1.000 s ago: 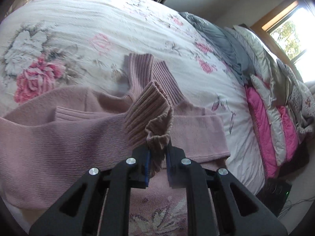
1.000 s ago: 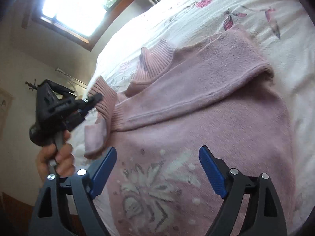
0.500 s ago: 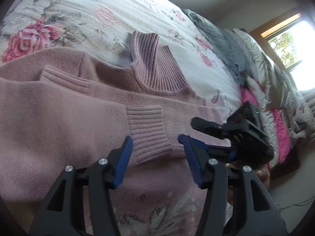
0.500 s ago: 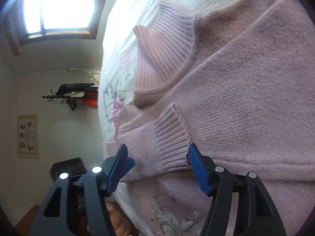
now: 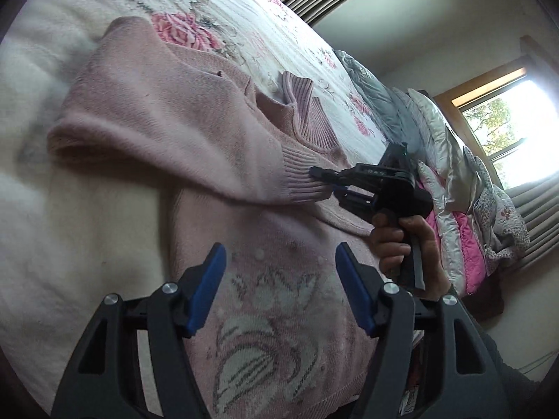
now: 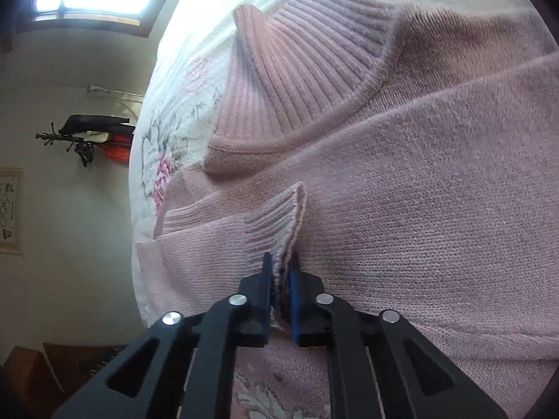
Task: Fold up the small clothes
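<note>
Two changes separate this moment from half a second ago. The right gripper (image 6: 281,274), then spread wide around the ribbed cuff (image 6: 279,223), has now closed its fingers (image 6: 267,272) onto that cuff and pinches its edge. The left gripper (image 5: 279,279), which held this same cuff one second ago, has backed off and hangs above the sweater's lower front with its fingers spread wide and nothing between them. Judgement: control of the sleeve has passed from left to right, so the right side can now set the cuff's final position while the left is free for the next fold.

The pink knit sweater (image 5: 195,129) lies front up on the floral bedspread (image 5: 223,10), with its white flower motif (image 5: 265,321) facing the camera. Its long axis runs from the hem, nearest the left wrist camera, to the ribbed turtleneck collar (image 5: 307,118), which points toward the pillows (image 5: 436,132) at the head of the bed. The folded sleeve (image 5: 167,139) lies across the chest, roughly perpendicular to that axis, cuff end toward the person's right hand (image 5: 405,244).
</note>
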Motion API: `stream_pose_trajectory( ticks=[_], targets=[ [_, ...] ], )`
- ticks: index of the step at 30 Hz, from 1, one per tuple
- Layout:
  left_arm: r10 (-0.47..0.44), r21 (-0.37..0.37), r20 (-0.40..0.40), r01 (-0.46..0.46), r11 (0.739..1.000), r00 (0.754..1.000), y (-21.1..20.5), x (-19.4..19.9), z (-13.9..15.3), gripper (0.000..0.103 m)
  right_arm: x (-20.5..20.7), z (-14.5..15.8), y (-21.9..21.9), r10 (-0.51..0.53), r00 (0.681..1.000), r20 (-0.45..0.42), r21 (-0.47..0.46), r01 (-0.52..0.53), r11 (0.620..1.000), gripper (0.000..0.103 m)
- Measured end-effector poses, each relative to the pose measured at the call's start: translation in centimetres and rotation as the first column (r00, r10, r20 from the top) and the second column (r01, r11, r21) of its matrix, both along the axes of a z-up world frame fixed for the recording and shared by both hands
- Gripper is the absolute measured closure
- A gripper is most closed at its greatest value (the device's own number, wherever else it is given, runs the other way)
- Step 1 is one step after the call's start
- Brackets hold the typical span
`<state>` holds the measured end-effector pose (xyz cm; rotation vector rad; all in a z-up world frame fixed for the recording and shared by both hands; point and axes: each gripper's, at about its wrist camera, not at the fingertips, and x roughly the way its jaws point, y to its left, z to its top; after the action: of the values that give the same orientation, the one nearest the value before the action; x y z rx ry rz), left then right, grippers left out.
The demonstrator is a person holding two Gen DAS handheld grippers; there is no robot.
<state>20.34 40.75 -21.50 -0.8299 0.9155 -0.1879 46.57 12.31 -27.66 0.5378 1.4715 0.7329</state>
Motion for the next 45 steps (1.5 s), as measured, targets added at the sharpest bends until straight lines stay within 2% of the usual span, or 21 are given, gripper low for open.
stream_pose_trajectory(
  ticks=[4,9,13,17,22,36,37,39,40,42,45],
  targets=[
    [0.023,0.013,-0.018,-0.023,1.000,1.000,1.0,-1.1,-0.3,0.039,0.4,4.4,-1.5,-0.012,0.995,0.096,0.009,0.011,1.000,0.097],
    [0.031,0.028,-0.017,-0.031,0.999,0.999,1.9,-1.6,0.1,0.039,1.2,10.6,-6.8,-0.086,0.970,0.227,-0.006,0.090,0.996,0.097],
    [0.031,0.032,-0.006,-0.030,0.999,1.000,2.2,-1.4,0.9,0.039,1.7,12.7,-11.7,-0.147,0.949,0.278,-0.042,0.165,0.985,0.097],
    [0.021,0.058,0.001,-0.021,0.998,1.000,2.0,-0.7,1.7,0.038,2.0,12.4,-15.6,-0.198,0.940,0.279,-0.074,0.227,0.971,0.097],
    [0.004,0.078,0.002,-0.004,0.997,1.000,1.7,1.0,2.4,0.038,2.1,9.6,-19.5,-0.235,0.944,0.232,-0.093,0.262,0.961,0.097],
    [-0.065,0.115,0.003,0.065,0.991,0.998,-0.2,7.8,3.6,0.038,2.4,2.7,-21.8,-0.266,0.952,0.149,-0.125,0.285,0.950,0.097],
    [-0.070,0.113,0.002,0.069,0.991,0.998,-0.3,8.4,3.6,0.038,2.4,2.5,-21.8,-0.257,0.955,0.148,-0.138,0.278,0.951,0.095],
    [-0.071,0.111,-0.009,0.072,0.991,0.997,0.0,9.8,3.5,0.038,2.5,2.5,-22.4,-0.264,0.952,0.153,-0.168,0.288,0.943,0.090],
    [-0.069,0.104,-0.014,0.070,0.992,0.998,0.3,10.6,3.5,0.038,2.5,3.1,-23.1,-0.295,0.939,0.179,-0.168,0.325,0.931,0.089],
    [-0.067,0.076,-0.013,0.068,0.995,0.998,1.1,12.1,3.6,0.035,2.4,4.6,-24.5,-0.348,0.913,0.214,-0.112,0.377,0.920,0.089],
    [-0.061,0.055,-0.015,0.061,0.997,0.998,2.2,14.6,3.4,0.034,2.4,5.8,-24.0,-0.319,0.921,0.226,-0.039,0.335,0.941,0.089]
  ],
)
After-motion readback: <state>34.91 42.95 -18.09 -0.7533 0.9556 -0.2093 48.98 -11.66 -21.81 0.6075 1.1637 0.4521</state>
